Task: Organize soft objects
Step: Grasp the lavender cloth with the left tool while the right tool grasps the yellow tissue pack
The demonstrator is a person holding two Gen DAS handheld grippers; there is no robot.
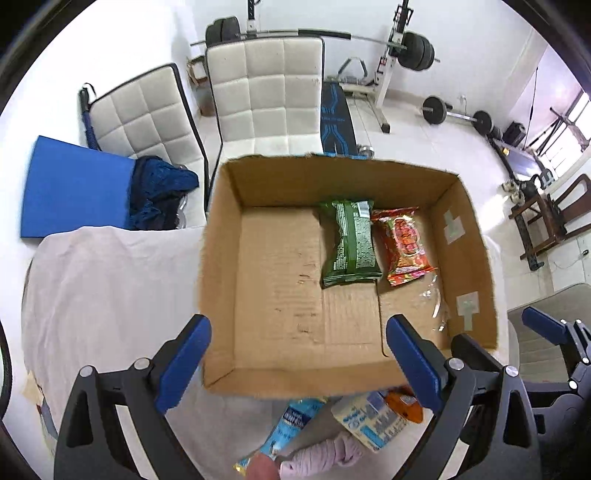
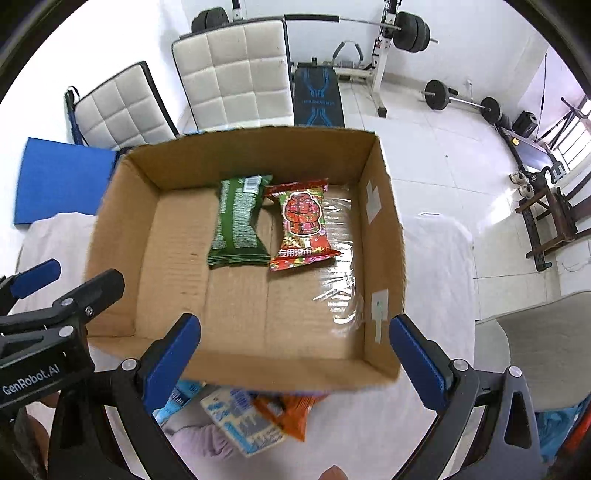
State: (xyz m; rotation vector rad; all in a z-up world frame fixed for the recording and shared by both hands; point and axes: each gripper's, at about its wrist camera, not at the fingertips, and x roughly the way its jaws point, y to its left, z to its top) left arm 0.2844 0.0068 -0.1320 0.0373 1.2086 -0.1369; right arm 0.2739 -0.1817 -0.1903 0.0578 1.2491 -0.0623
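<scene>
Cardboard box holds a green packet touching a red packet near its far wall; more soft packets lie outside its near wall. Left gripper and right gripper hover there, both released.

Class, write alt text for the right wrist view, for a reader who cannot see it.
An open cardboard box on a white-covered table holds a green packet and a red packet side by side. The right gripper hangs open over the near edge, above more packets lying outside; the left gripper shows at left, and gym weights stand behind.
</scene>
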